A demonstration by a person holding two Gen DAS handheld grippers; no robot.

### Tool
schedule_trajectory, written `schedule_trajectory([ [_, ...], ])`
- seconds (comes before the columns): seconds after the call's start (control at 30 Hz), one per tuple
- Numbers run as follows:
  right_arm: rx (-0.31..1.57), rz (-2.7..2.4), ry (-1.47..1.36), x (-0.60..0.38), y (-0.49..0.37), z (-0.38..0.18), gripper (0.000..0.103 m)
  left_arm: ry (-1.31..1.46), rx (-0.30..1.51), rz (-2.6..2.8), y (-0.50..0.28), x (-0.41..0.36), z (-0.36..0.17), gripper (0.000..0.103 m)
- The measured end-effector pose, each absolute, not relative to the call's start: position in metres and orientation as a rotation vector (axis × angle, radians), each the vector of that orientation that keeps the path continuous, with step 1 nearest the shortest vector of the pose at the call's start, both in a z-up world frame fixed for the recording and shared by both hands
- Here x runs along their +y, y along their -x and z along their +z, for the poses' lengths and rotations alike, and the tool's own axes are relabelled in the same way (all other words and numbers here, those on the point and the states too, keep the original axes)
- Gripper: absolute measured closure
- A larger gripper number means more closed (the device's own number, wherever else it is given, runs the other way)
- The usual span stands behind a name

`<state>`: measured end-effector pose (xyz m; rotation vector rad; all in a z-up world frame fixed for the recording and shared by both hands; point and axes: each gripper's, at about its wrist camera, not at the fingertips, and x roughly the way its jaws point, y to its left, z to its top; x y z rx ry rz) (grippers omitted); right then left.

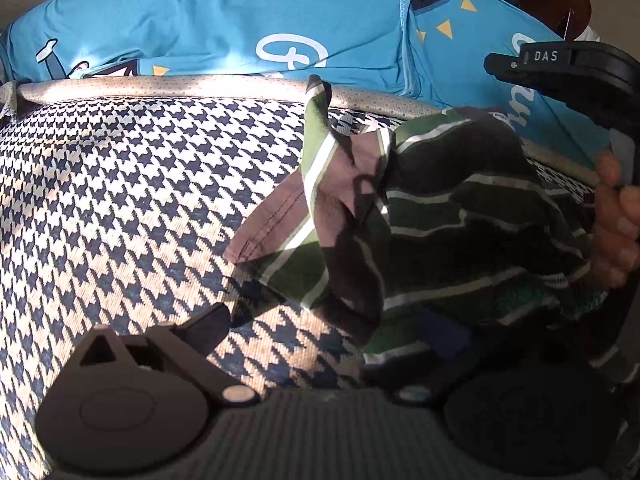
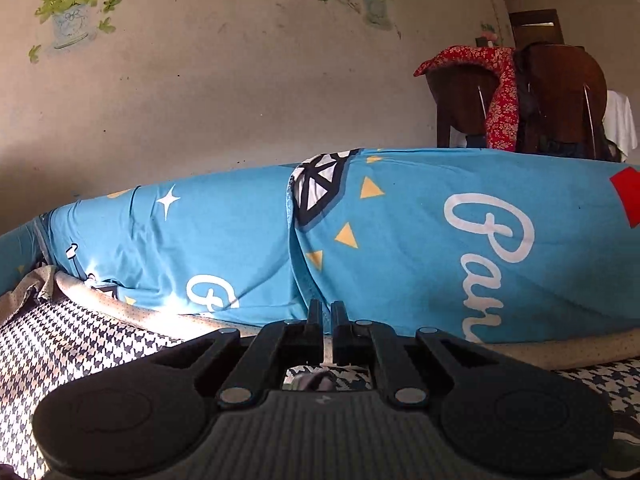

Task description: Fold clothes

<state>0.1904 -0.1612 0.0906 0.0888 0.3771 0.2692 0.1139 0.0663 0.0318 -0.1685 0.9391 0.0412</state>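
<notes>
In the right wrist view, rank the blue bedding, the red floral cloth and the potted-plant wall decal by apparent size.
1. Blue bedding, largest by far.
2 and 3. Red floral cloth and potted-plant decal look similar; distances differ, so unranked.

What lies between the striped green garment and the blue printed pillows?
In the left wrist view, houndstooth bedding and a beige dotted edge band separate the garment from the pillows.

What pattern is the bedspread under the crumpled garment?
Navy and cream houndstooth bedspread, clearest in the left wrist view.
</notes>
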Motion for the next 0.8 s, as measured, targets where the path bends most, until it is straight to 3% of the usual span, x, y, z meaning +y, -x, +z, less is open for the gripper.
schedule_trajectory([
  [0.23,0.424,0.202,-0.084,-0.202,-0.188,0.094,0.094,0.151,0.933,0.038,-0.113,0.064,0.032,0.000],
  [0.3,0.457,0.180,-0.080,-0.214,-0.188,0.090,0.090,0.147,0.934,0.036,-0.113,0.063,0.031,0.000],
  [0.43,0.530,0.172,-0.085,-0.230,-0.186,0.077,0.068,0.143,0.939,0.031,-0.113,0.062,0.031,0.000],
  [0.57,0.583,0.196,-0.046,-0.227,-0.187,0.062,0.053,0.133,0.937,0.027,-0.112,0.060,0.031,0.000],
  [0.8,0.639,0.173,0.096,-0.210,-0.195,0.035,0.052,0.122,0.939,0.026,-0.113,0.060,0.029,0.000],
])
